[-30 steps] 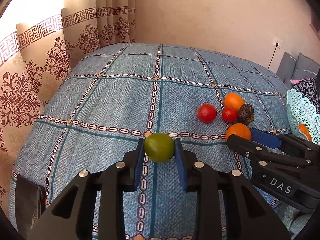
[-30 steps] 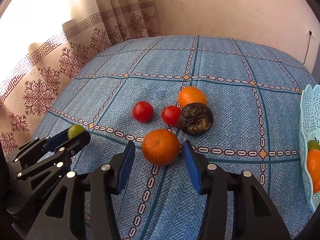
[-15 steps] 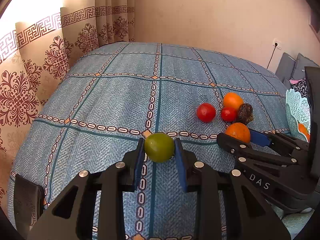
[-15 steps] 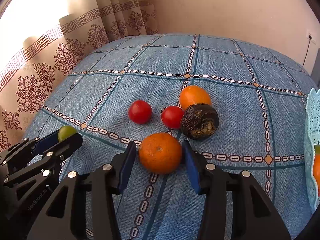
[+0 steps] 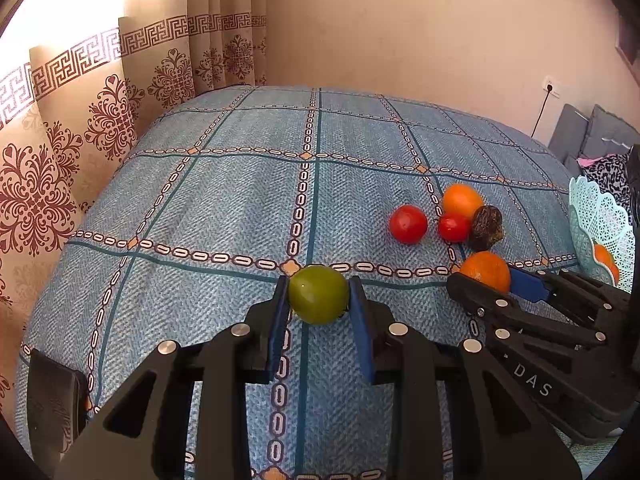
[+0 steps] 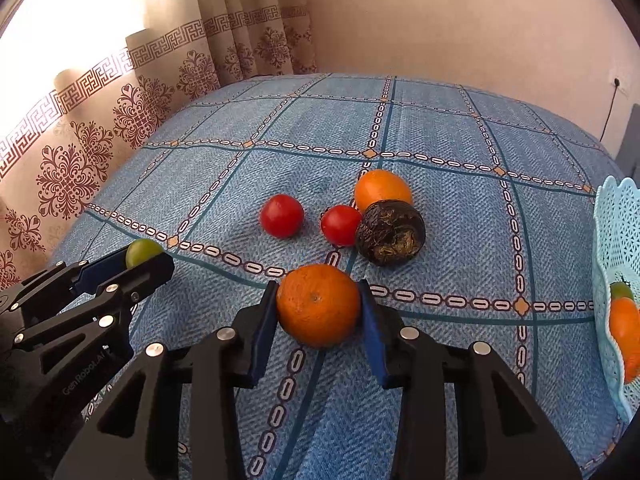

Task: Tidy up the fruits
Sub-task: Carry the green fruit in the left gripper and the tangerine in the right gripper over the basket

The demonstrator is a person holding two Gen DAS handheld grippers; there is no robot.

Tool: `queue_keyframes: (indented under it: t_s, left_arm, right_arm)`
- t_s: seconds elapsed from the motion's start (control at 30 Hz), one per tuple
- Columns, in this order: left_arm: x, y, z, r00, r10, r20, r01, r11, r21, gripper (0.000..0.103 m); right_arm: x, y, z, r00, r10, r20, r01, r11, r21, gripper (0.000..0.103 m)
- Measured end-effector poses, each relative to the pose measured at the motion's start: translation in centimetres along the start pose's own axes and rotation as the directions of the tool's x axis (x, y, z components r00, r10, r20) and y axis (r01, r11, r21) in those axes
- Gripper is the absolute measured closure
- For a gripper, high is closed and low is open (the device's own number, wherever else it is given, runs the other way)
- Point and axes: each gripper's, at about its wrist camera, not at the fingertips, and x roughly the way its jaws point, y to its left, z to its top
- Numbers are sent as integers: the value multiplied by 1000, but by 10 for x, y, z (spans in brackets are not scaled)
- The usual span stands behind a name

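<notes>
Two fruits gripped, basket next

Two claws loaded at once. Left claw (image 5: 319,300) closed on the green fruit (image 5: 319,294) at lower centre of the left wrist view, both blue pads pressed against its sides. Right claw (image 6: 319,307) closed on the near orange (image 6: 318,305) at lower centre of the right wrist view; a second ago its pads stood apart from the peel with gaps either side, now flush against it. Green fruit pinched the same way throughout the last second.

Left lying on the blue checked bed cover (image 6: 440,140), mid frame in the right wrist view: two red tomatoes (image 6: 281,216) (image 6: 341,225), a second orange (image 6: 383,191) behind them, and a dark wrinkled fruit (image 6: 390,231) touching that orange and just beside the nearer tomato. Pale blue lattice basket (image 6: 618,232) at the right edge, already holding an orange and something green.

Meaning for the task, as a judgement: grasping finished on both sides, lift and carry toward the basket due next, four pieces to follow. Worth watching: round, smooth skins between flat pads, so some risk of either fruit squirting out on the lift
</notes>
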Motion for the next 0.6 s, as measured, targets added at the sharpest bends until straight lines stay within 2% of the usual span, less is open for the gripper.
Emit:
queue_keyframes:
  t_s: [0.6]
  left_arm:
    - [-12, -21, -4, 999, -48, 24, 47, 998, 50, 73]
  right_arm:
    - [-41, -25, -23, 999, 3, 32, -6, 996, 88, 64]
